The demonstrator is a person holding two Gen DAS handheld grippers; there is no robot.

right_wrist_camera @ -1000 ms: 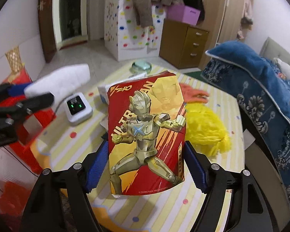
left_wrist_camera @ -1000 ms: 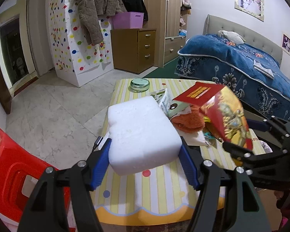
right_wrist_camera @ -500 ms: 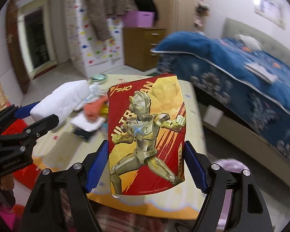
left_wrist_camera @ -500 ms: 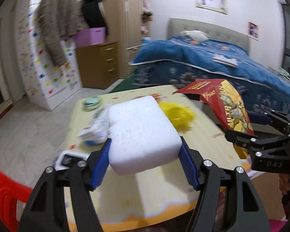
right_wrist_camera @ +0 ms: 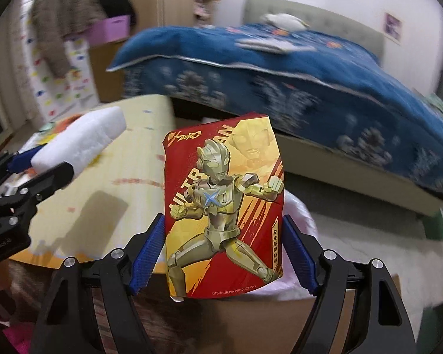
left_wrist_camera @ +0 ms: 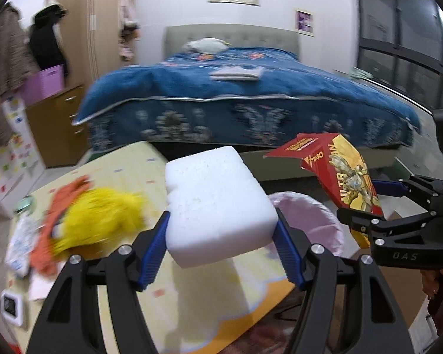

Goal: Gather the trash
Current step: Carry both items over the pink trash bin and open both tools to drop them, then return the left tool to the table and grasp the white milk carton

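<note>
A white foam block (left_wrist_camera: 218, 203) sits clamped between the blue pads of my left gripper (left_wrist_camera: 221, 250), held over the right end of the yellow striped table (left_wrist_camera: 133, 165). My right gripper (right_wrist_camera: 224, 253) is shut on a red and gold toy box (right_wrist_camera: 224, 203) with a robot figure printed on it. The same toy box (left_wrist_camera: 345, 174) shows at the right of the left wrist view, and the foam block (right_wrist_camera: 82, 141) at the left of the right wrist view. A bin with a pink liner (left_wrist_camera: 313, 221) stands just past the table's end, partly hidden behind both held things.
Yellow fluffy stuff (left_wrist_camera: 100, 218), an orange cloth (left_wrist_camera: 62, 203) and a small white device (left_wrist_camera: 11, 306) lie on the table's left part. A bed with a blue cover (left_wrist_camera: 245, 100) runs across behind. A brown cardboard box (right_wrist_camera: 265, 321) sits below the right gripper.
Both grippers swung right along the table with their loads still gripped. The view has turned from the wardrobe and drawers toward the bed, and the pink-lined bin has come into sight.
</note>
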